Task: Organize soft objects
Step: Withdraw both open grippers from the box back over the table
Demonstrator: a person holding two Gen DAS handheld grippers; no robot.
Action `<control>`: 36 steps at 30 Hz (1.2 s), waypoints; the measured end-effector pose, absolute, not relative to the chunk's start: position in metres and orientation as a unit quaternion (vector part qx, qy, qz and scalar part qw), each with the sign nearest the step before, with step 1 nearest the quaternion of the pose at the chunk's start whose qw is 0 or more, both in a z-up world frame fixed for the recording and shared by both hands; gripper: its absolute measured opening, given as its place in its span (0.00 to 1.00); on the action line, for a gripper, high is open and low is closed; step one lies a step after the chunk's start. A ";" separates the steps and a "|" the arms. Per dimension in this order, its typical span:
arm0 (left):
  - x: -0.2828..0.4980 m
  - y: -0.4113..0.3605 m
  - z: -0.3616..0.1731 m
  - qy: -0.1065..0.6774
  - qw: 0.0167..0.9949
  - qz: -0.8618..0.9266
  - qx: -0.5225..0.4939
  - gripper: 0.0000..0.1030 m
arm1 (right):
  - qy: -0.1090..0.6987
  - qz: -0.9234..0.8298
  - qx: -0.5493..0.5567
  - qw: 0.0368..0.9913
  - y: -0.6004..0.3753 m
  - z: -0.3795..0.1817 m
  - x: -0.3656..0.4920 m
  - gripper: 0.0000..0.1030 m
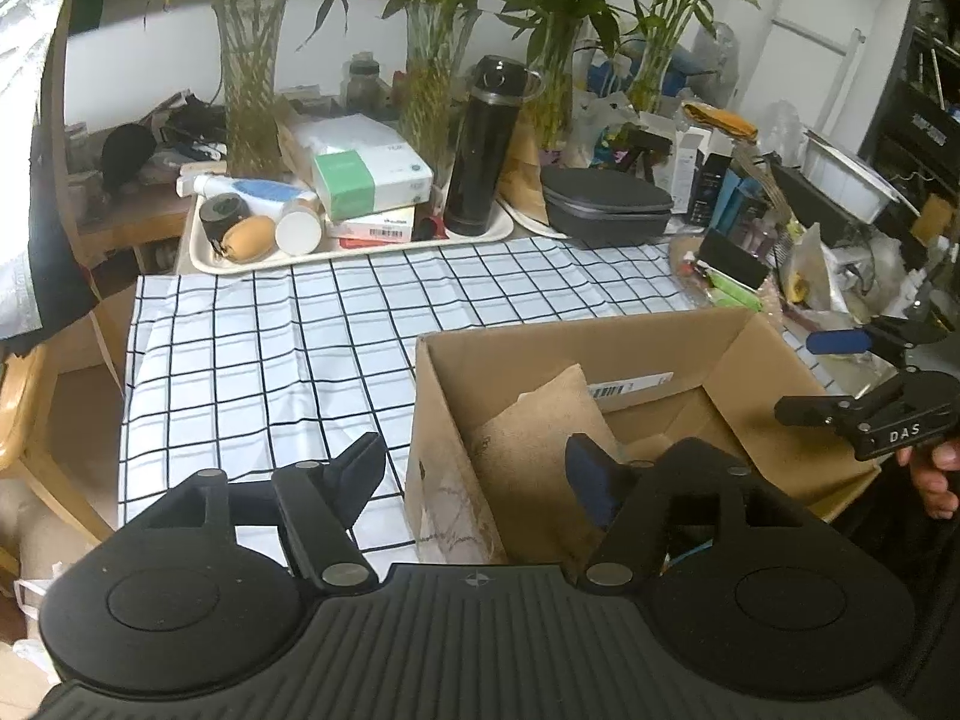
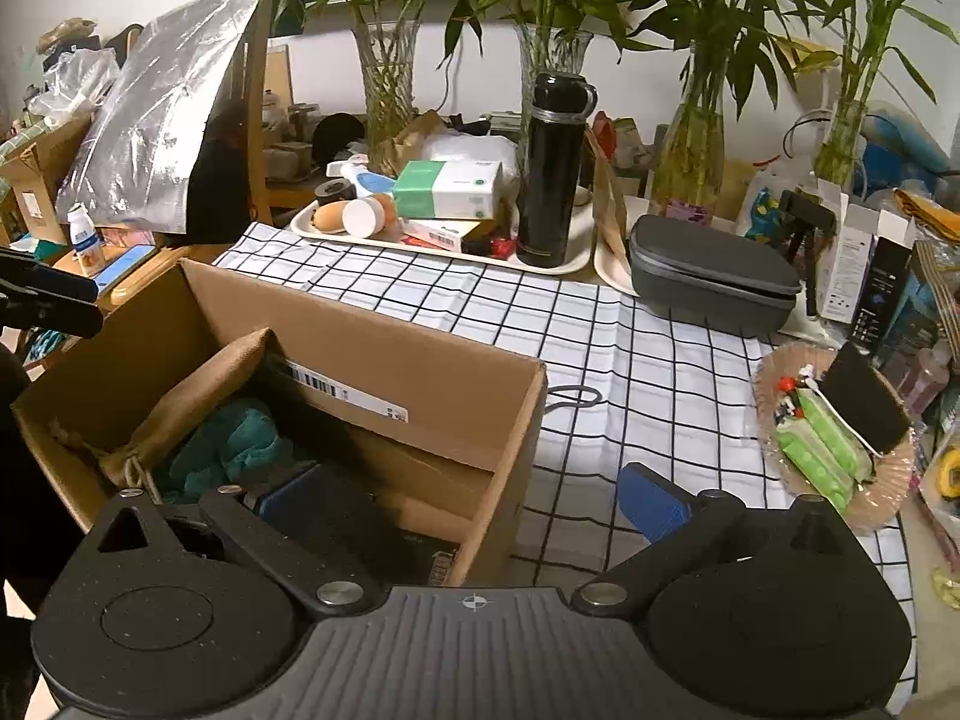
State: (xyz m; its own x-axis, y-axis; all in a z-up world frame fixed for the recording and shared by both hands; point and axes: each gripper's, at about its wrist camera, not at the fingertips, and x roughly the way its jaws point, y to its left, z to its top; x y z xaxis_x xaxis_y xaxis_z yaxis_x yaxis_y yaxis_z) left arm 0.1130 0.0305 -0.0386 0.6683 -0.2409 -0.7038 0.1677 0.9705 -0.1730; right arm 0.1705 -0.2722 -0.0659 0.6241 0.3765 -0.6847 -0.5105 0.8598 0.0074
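Left wrist view: my left gripper (image 1: 477, 468) has its jaws apart with nothing pressed between them, straddling the near wall of the cardboard box (image 1: 774, 360). One finger hangs over the checked tablecloth (image 1: 252, 348) outside the box, the other sits inside it. Just ahead of that inner finger a tan burlap pouch (image 1: 540, 420) leans against the box's left wall. Off to the right I see the right gripper (image 1: 840, 372) side-on, jaws apart, with "DAS" printed on its body and a hand (image 1: 936, 474) behind it.

From the right wrist view my right gripper (image 2: 468, 498) also stands wide and empty, astride the box's right wall: one finger is down in the dim interior, the other over the cloth. Only here do I see the teal soft cloth (image 2: 234, 444) bunched on the box floor beside the pouch's drawstring end, hidden from the other camera. A barcode label (image 2: 348, 393) runs along the far inner wall; its print is too small to read. Well beyond the box stand a black flask (image 2: 552, 174) on a tray (image 2: 576, 261) and a grey zip case (image 2: 714, 273).
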 end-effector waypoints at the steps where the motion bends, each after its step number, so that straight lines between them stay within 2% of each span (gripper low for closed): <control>1: 0.114 0.031 -0.040 0.393 0.912 -0.113 -0.048 0.64 | 0.357 0.246 -0.094 0.896 -0.272 -0.066 0.171 1.00; 12: 0.127 0.037 -0.046 0.378 0.915 -0.122 -0.064 0.64 | 0.353 0.239 -0.114 0.897 -0.266 -0.068 0.180 1.00; 22: 0.149 0.044 -0.042 0.359 0.923 -0.121 -0.067 0.64 | 0.352 0.242 -0.085 0.900 -0.274 -0.066 0.199 1.00; 36: 0.183 0.044 -0.035 0.318 0.941 -0.118 -0.002 0.64 | 0.351 0.231 -0.042 0.907 -0.286 -0.065 0.239 1.00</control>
State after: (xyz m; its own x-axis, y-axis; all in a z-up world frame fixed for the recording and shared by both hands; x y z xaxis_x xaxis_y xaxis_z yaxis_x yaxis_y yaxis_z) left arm 0.1825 0.0438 -0.0354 0.7694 -0.2232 -0.5985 0.2202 0.9722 -0.0794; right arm 0.2385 -0.2861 -0.0650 0.6473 0.3889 -0.6556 -0.4474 0.8902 0.0863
